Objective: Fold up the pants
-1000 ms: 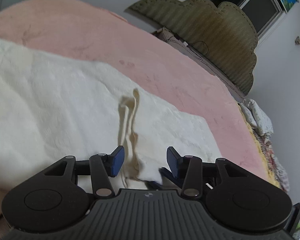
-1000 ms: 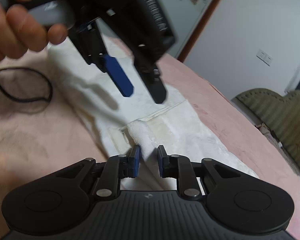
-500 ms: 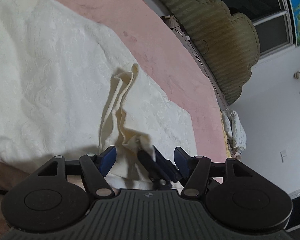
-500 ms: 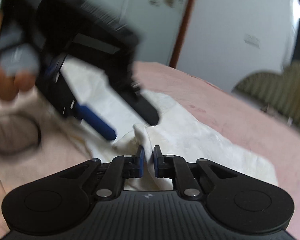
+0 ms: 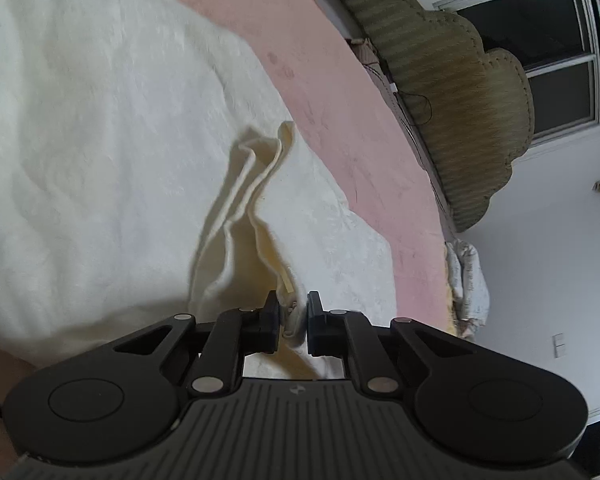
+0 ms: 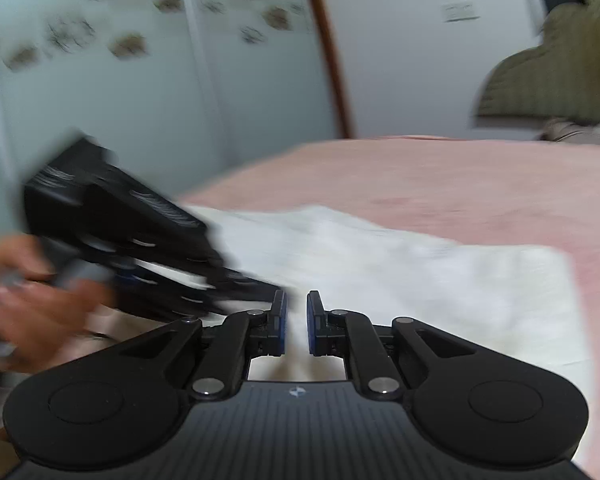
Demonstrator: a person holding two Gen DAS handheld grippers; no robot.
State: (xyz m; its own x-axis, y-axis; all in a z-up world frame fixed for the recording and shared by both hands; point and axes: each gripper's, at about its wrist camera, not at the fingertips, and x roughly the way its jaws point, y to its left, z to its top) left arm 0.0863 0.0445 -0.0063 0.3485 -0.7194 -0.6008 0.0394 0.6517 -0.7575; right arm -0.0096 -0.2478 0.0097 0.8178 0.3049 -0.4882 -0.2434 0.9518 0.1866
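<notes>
Left tool (image 5: 293, 322) is now clamping a gathered edge of the cream pants (image 5: 100, 152); a second ago its jaws were standing wide apart over the same fabric, so the grasp has just been completed. Cloth is bunching visibly between the two pads, and a raised ridge of fabric (image 5: 256, 184) is running away from the pinch, indicating tension on that corner.

Right tool (image 6: 293, 322) is standing narrow with pale cloth showing in the small gap; the view is heavily blurred, but it appears to be gripping the pants as it was in the earlier views. The left tool's body and the hand (image 6: 32, 296) holding it are appearing smeared at the left of that view, closer in than before.

The pants are lying spread on the pink bed (image 5: 340, 92), the greater part flat and the near end being lifted. A green headboard (image 5: 452, 92) is standing beyond.

Judgement: with both tools apparently engaged on the near edge, the garment is ready to be carried over for a fold. Risk: a shallow pinch could slip under load.
</notes>
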